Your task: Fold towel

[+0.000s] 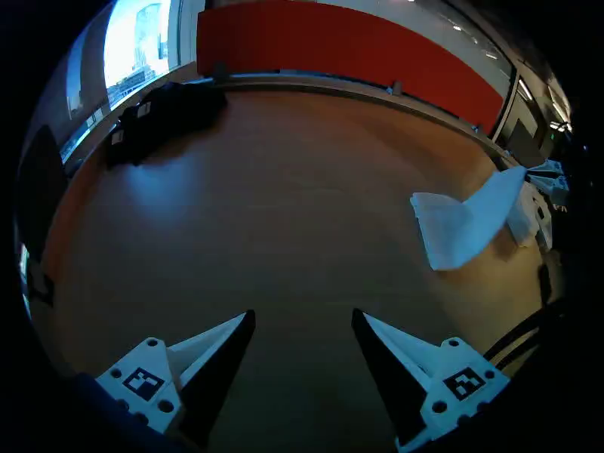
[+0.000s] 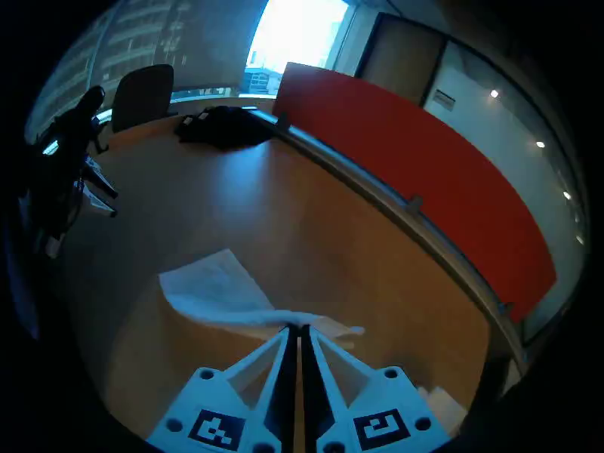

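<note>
The right tongs (image 2: 298, 332) are closed to a thin slit, and their tips pinch one edge of the white towel (image 2: 219, 294). The left tongs (image 1: 302, 317) stand wide open with nothing between the fingers, only bare wood below them.

In the right gripper view the towel starts at the pinched edge and spreads away and to the left, with its far part lying flat on the desk (image 2: 317, 226). In the left gripper view the same towel lies well off to the right of the open tongs. One part rests flat on the wood and a strip slants up from it to the white body of the right tongs at the edge of the view.

The desk is large, with an orange-brown wooden top. A black bag (image 1: 162, 113) lies on its far corner. A long red partition panel (image 2: 423, 181) runs along the desk's back edge behind a grey rail. A dark chair (image 2: 140, 94) stands past the far end, in front of bright windows (image 2: 298, 34).
</note>
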`<action>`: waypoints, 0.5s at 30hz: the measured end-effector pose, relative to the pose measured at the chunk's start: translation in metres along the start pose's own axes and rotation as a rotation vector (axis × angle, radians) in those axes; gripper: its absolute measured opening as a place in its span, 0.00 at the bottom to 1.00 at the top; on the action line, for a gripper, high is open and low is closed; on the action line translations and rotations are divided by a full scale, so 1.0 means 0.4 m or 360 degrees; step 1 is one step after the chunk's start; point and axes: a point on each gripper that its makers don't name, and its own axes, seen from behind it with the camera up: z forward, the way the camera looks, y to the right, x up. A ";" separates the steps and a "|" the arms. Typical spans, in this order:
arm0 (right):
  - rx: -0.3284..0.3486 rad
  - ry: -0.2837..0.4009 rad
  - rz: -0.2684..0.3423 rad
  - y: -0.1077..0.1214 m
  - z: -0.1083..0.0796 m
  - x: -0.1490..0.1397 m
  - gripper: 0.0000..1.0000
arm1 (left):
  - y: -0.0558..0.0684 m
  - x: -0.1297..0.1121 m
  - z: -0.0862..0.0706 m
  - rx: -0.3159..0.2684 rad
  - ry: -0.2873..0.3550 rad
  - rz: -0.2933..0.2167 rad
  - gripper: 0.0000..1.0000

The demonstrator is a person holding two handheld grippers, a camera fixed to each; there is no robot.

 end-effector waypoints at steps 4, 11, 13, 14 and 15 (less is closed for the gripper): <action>-0.0003 0.0005 -0.0010 0.005 -0.002 0.005 0.06 | 0.004 0.001 0.002 -0.0003 -0.0001 0.0001 0.94; 0.0025 0.0011 -0.0030 -0.015 0.008 0.012 0.06 | 0.011 0.003 0.001 -0.0008 0.0004 0.0001 0.94; 0.0038 0.0015 -0.0036 -0.025 0.012 0.016 0.06 | 0.011 0.004 0.000 -0.0008 0.0005 0.0001 0.94; 0.0046 0.0018 -0.0040 -0.030 0.015 0.019 0.06 | 0.011 0.005 0.000 -0.0007 0.0006 0.0001 0.94; 0.0053 0.0020 -0.0044 -0.036 0.017 0.021 0.06 | 0.010 0.006 0.000 -0.0007 0.0007 0.0001 0.94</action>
